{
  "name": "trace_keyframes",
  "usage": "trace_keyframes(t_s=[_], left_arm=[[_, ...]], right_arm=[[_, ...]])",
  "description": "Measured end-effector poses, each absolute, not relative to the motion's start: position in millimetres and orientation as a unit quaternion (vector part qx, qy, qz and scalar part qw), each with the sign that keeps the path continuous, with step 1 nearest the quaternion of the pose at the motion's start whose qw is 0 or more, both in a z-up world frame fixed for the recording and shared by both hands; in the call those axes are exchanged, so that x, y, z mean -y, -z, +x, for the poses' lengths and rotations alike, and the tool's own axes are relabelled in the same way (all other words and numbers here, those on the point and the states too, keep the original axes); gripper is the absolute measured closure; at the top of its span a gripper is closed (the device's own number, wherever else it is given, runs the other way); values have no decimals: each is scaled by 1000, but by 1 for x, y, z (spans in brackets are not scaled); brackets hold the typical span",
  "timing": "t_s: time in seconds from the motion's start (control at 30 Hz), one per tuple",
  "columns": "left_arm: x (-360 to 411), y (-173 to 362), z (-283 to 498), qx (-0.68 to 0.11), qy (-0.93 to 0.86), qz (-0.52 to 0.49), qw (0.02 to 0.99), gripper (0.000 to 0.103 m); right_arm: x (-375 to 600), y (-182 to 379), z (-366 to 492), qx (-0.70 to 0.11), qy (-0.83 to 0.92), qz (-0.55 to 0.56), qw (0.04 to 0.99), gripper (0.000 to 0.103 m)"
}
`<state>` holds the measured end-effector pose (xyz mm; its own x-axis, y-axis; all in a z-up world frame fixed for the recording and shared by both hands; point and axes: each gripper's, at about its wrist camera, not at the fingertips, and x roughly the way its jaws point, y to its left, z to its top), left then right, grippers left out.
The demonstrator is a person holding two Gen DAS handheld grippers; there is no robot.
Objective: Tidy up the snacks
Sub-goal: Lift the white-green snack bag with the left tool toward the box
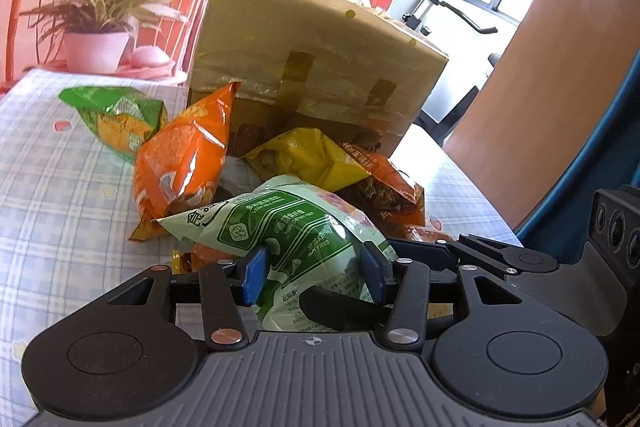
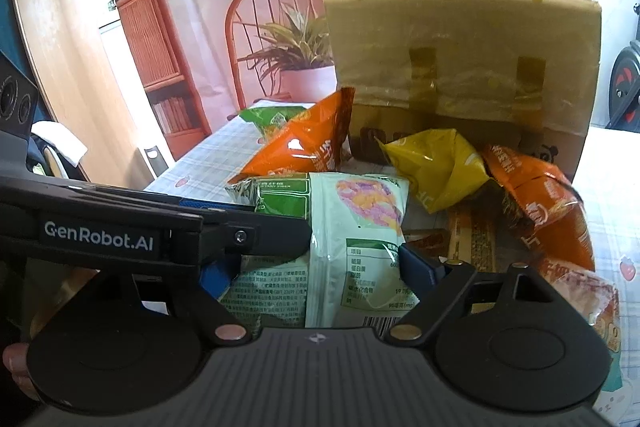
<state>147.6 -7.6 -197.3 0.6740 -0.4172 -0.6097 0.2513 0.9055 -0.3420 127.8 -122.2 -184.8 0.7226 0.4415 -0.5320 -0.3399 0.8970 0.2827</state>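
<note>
**Both grippers on the pale green bag**

Because the pale green snack bag (image 1: 280, 227) is wide and slack, we take it from two ends rather than one. Our left gripper (image 1: 316, 267) pinches it across a bunched middle section, the blue pads dimpling the foil, which gives a firm hold on a bag that would otherwise sag. Our right gripper (image 2: 320, 267) straddles the printed back panel of the same bag (image 2: 352, 227); its jaws stand wide, pads at the bag's two edges, and we cannot tell whether they truly press it.

The bag sits at the near edge of the heap, just above the checked cloth of the bench (image 1: 60, 187), so it is the natural first pick. Behind it lie an orange bag (image 1: 180, 155), a yellow bag (image 1: 312, 155) and a darker orange-brown one (image 1: 384, 183), all crowded against the cardboard box (image 1: 312, 47). A green bag (image 1: 116, 119) lies apart to the left. The box, we judge, is the likely home for the snacks, which explains their gathering at its foot.
</note>
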Motion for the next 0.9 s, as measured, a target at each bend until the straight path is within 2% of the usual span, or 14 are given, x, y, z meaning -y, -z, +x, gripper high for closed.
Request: trace_keyframes(t_s=[0.17, 0.23, 0.33, 0.53, 0.67, 0.77, 0.9], left_arm=[[3, 214, 155, -396, 166, -143, 892, 47], [-2, 218, 157, -404, 158, -157, 887, 37], [-8, 222, 159, -412, 146, -168, 884, 27], [-10, 238, 168, -437, 148, -196, 865, 21], [-11, 252, 176, -449, 156, -222, 851, 21], [-13, 255, 178, -438, 174, -239, 849, 30], [-10, 243, 176, -422, 181, -220, 861, 31]], right_arm=[[121, 197, 129, -326, -208, 82, 918, 17], [120, 201, 129, -333, -211, 81, 916, 17], [118, 201, 129, -335, -216, 71, 915, 16], [120, 207, 130, -347, -218, 66, 910, 14], [121, 215, 132, -359, -218, 73, 905, 13], [121, 216, 134, -359, -217, 73, 905, 16], [120, 208, 134, -352, -213, 69, 909, 19]])
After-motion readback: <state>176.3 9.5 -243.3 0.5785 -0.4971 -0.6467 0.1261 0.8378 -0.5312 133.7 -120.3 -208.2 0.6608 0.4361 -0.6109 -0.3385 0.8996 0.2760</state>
